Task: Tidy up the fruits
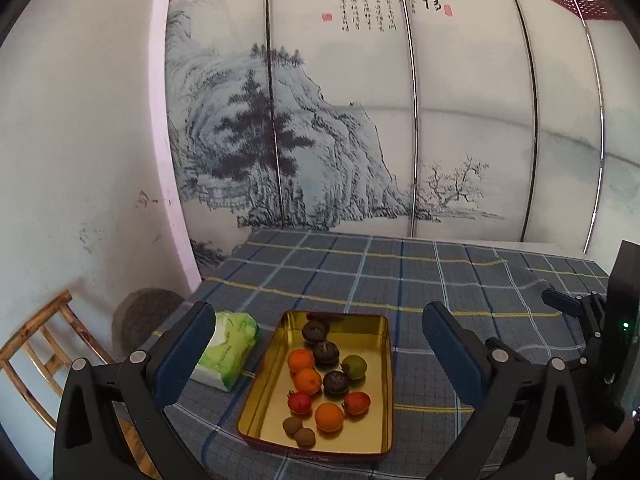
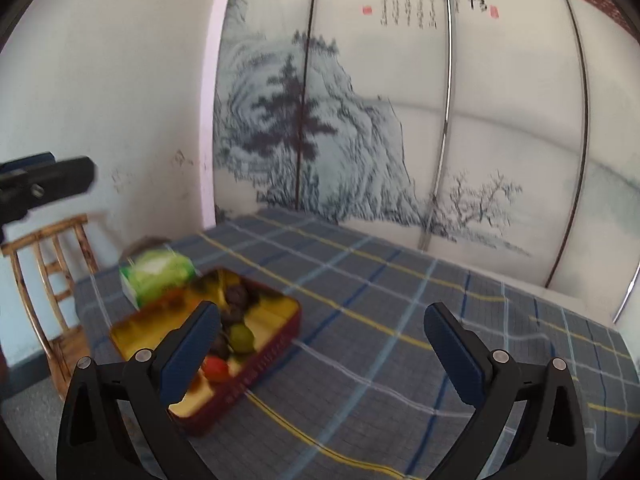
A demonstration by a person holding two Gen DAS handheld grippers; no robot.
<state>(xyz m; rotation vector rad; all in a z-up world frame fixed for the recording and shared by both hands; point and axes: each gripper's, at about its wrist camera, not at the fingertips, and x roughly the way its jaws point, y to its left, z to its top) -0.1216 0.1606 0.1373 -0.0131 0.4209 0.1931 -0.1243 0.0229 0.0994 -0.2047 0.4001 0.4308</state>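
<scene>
The fruits (image 1: 320, 376) all lie inside the gold tin (image 1: 256, 400) on the checked worktop (image 1: 440, 280), a green tissue pack (image 1: 228, 344) just beside it. Both the left gripper (image 1: 318, 356) and right gripper (image 2: 322, 354) hover with fingers spread and empty. This fits either fruits gathered already or sorting yet ahead.

Black hand-held gripper (image 1: 320, 352), blue pads (image 1: 184, 354)
</scene>
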